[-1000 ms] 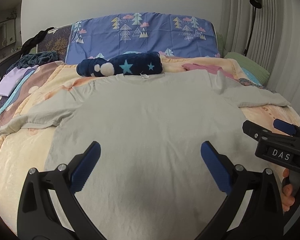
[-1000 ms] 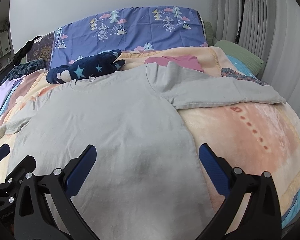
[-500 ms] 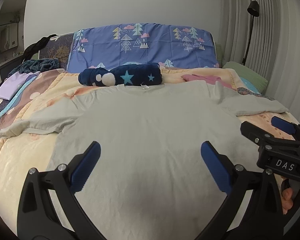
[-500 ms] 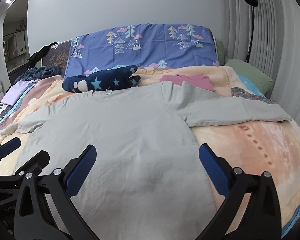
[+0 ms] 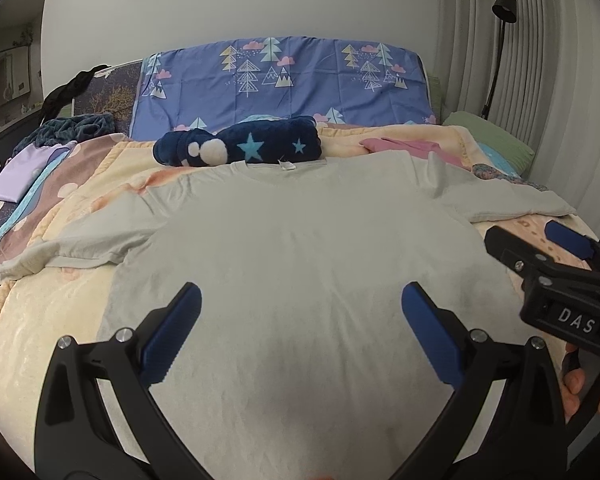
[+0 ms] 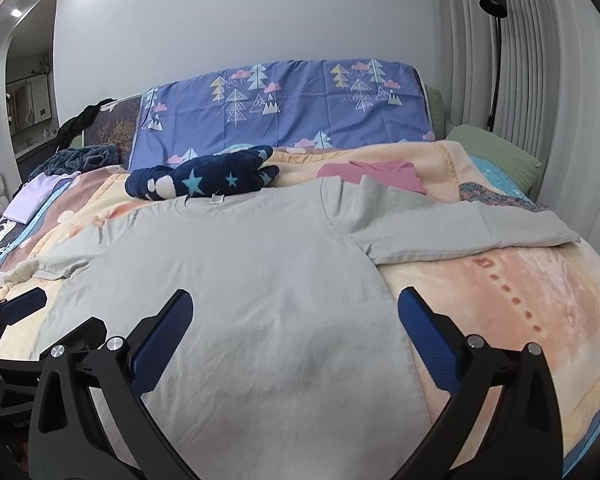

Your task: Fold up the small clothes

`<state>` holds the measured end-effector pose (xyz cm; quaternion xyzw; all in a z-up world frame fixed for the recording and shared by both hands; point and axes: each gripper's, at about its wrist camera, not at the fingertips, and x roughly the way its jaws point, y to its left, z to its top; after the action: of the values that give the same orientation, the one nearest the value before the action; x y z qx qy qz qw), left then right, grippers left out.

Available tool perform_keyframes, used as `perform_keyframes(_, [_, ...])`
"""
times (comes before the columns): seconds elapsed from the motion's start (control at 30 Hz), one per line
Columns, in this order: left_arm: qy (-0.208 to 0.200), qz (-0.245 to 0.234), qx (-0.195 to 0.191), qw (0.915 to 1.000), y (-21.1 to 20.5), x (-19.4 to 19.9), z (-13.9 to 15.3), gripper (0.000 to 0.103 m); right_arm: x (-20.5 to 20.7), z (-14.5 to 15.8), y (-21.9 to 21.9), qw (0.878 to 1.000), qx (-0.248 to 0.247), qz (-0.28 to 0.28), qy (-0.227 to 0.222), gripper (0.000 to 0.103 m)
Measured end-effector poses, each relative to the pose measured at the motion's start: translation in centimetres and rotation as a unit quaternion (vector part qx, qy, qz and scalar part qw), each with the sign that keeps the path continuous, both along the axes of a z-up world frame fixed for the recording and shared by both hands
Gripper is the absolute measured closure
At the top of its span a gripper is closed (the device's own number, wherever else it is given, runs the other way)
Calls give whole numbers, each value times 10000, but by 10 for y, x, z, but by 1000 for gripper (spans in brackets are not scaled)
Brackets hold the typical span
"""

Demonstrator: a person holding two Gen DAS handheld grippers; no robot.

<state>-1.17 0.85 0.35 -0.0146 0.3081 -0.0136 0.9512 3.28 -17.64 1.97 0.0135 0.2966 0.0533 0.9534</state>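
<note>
Jaws of both grippers stand wide and empty. Over the last second the left gripper (image 5: 300, 334) and right gripper (image 6: 294, 330) have lifted and tipped back from the T-shirt (image 5: 300, 248), which lies flat on the bed (image 6: 540, 300), collar touching the star-print roll (image 5: 240, 146). Spreading looks finished; I judge the first fold comes next, probably at the sleeves.

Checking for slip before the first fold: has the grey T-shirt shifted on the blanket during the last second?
No. The grey T-shirt keeps its collar against the navy star plush; only the cameras tilted up.
</note>
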Motion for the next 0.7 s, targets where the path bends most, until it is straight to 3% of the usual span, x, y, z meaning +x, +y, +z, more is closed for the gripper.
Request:
perform_keyframes(0.17, [-72,-33,15,10000,-1,-2,1,2,5,-5,-1,9995,99,86,280,1])
perform_keyframes(0.5, [-30,-65,110,9999,-3,-1,-3,2,4,-6,-1,9996,72,63,269,1])
perform_keyframes(0.7, [80,-37,-50,9999,1,1,-9,2,4,-8,-1,9995,37,47,304,1])
